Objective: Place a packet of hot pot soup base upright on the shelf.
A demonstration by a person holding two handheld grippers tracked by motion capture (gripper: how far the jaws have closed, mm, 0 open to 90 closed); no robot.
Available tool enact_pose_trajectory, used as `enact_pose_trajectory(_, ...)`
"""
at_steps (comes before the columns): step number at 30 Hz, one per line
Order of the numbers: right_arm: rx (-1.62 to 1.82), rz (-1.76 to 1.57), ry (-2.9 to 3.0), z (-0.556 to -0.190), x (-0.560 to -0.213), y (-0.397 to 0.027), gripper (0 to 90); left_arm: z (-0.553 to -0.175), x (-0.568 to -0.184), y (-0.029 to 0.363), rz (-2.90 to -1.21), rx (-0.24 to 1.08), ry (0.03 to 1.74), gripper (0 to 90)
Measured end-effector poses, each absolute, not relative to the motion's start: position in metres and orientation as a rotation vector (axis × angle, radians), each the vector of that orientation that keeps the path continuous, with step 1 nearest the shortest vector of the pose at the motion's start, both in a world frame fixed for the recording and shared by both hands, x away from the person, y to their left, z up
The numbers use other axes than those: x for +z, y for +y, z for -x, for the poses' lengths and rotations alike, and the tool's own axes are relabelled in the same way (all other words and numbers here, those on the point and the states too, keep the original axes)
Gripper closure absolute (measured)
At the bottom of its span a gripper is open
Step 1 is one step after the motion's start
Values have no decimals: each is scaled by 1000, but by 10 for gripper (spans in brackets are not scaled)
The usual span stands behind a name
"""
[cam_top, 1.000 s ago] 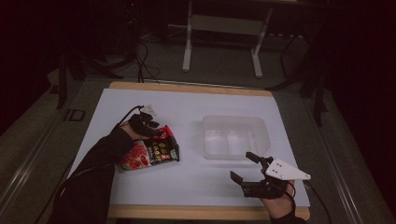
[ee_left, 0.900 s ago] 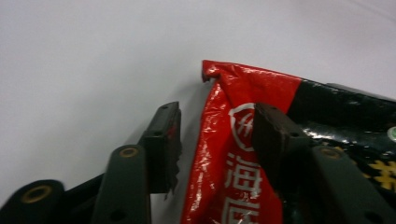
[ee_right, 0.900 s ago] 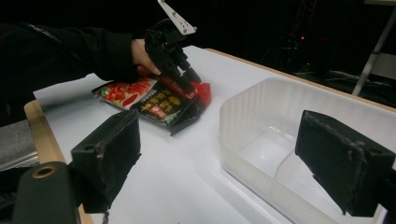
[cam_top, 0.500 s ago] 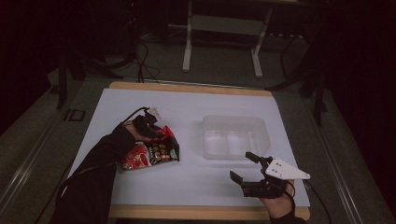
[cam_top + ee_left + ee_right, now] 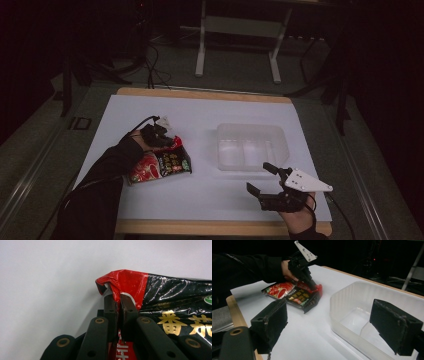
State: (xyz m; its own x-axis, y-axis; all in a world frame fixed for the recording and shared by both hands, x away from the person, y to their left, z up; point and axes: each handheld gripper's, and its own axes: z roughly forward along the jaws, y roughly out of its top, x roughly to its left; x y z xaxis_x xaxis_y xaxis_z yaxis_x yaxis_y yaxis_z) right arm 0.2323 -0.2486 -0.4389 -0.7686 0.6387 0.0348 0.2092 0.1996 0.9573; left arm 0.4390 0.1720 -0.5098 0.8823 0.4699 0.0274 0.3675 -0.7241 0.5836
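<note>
A red and black snack packet (image 5: 160, 163) lies on the white table left of centre. My left gripper (image 5: 170, 139) is shut on its upper red corner. In the left gripper view the two jaws pinch that crumpled red corner (image 5: 119, 300) of the packet (image 5: 175, 312), lifting it slightly. The right gripper view shows the same packet (image 5: 297, 296) with the left gripper (image 5: 315, 287) clamped on its corner. My right gripper (image 5: 261, 177) hovers open near the front right of the table, just in front of a clear plastic container (image 5: 250, 147). Its pads (image 5: 272, 320) stand wide apart with nothing between them.
The clear container (image 5: 372, 315) is empty and has two compartments. The white mat (image 5: 210, 195) covers a wooden table with its front edge (image 5: 200, 227) close to my hands. Beyond the table stand a metal frame's legs (image 5: 201, 55) and cables on the dark floor.
My left gripper has pulled the packet's corner slightly up and away from the person, lifting that end. The right gripper has stayed in place.
</note>
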Motion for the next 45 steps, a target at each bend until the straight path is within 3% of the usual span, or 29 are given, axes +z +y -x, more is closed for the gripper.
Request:
enact_pose_trajectory(19,1599,-800,2092,-232,-437,-249,155,-423,-469,207,-2298,290,620,894)
enact_pose_trajectory(32,1600,-800,2098,-232,-437,-247,155,-394,-426,225,-2196,365,536,896)
enact_pose_trajectory(45,1603,-812,2098,-233,-437,-247,155,-376,-394,228,-1988,497,639,897)
